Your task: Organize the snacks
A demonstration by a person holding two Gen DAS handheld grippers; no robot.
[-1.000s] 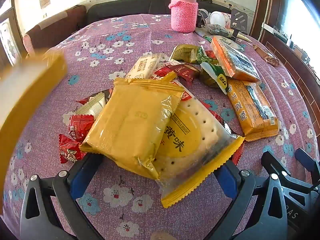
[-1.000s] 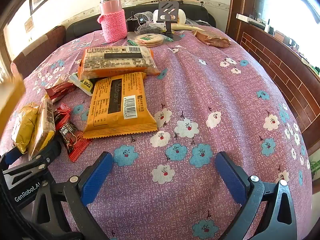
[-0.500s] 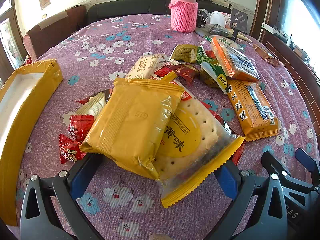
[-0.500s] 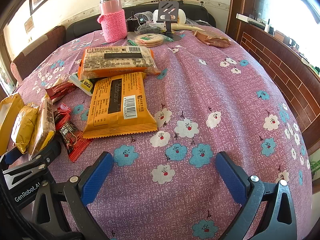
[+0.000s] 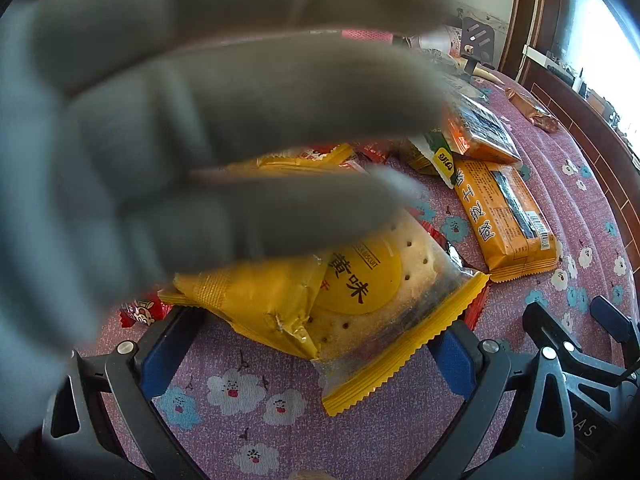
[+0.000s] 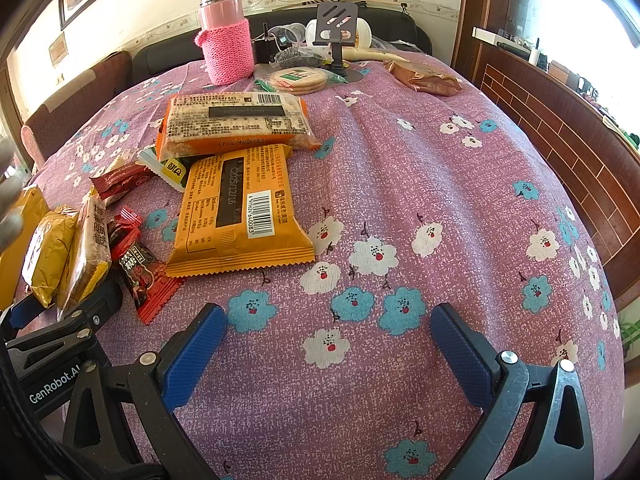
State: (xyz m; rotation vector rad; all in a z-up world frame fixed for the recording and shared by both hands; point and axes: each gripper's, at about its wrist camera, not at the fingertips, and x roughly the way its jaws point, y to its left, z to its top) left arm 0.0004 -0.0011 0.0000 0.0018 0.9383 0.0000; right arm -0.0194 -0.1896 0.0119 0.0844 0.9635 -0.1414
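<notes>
A blurred grey gloved hand [image 5: 200,120] fills the upper left of the left wrist view and hides the table behind it. Below it a yellow foil packet [image 5: 260,300] lies on a clear biscuit pack [image 5: 380,280], just ahead of my open left gripper [image 5: 312,352]. An orange snack pack [image 5: 504,216] lies further right. My right gripper [image 6: 328,354] is open over bare tablecloth. Ahead and left of it sit the orange pack [image 6: 236,216], a cracker pack [image 6: 236,124] and red candy wrappers [image 6: 144,276]. A yellow box edge [image 6: 16,240] shows at far left.
A pink flask in a knitted sleeve [image 6: 226,40], a phone stand [image 6: 336,24], round crackers [image 6: 298,78] and a brown bag [image 6: 424,78] stand at the back of the floral tablecloth [image 6: 440,200]. A wooden wall panel [image 6: 560,128] runs along the right.
A grey gloved hand has come close in front of the left camera, covering the yellow box and the left of the table. Neither gripper has moved, and the snacks lie as before.
</notes>
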